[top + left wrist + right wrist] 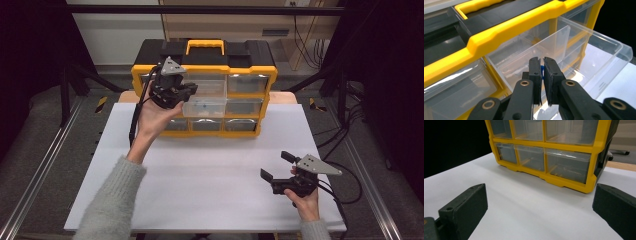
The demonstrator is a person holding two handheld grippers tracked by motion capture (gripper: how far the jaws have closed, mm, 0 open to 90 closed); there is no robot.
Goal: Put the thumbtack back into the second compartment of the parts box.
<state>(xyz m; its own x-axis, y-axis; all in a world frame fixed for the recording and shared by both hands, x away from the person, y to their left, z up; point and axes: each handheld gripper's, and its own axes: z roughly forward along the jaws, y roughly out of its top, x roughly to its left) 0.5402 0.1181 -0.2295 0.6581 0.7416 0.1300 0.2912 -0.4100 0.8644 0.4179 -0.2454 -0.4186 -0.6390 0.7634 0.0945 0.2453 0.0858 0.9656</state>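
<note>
A white table top (210,185) takes up the middle of the high view, set on a frame with grey floor and metal rails to either side, black uprights and loose cables at the right, and pale panels at the back. At its far edge stands a yellow and black organiser (205,85) with a yellow carry handle and rows of clear drawers, its long side running across the table and its drawer fronts facing the person.

One clear drawer (579,57) is pulled out towards the person, its long axis running front to back, a clear divider upright across it. The left gripper (542,75) hangs over this open drawer, tips pointing down into it, jaws almost pressed together on a small blue thing (541,70); most of it is hidden, so what it is I cannot tell.

The right gripper (276,165) rests low over the near right of the table, well apart from the organiser, jaws spread wide with nothing between them
</note>
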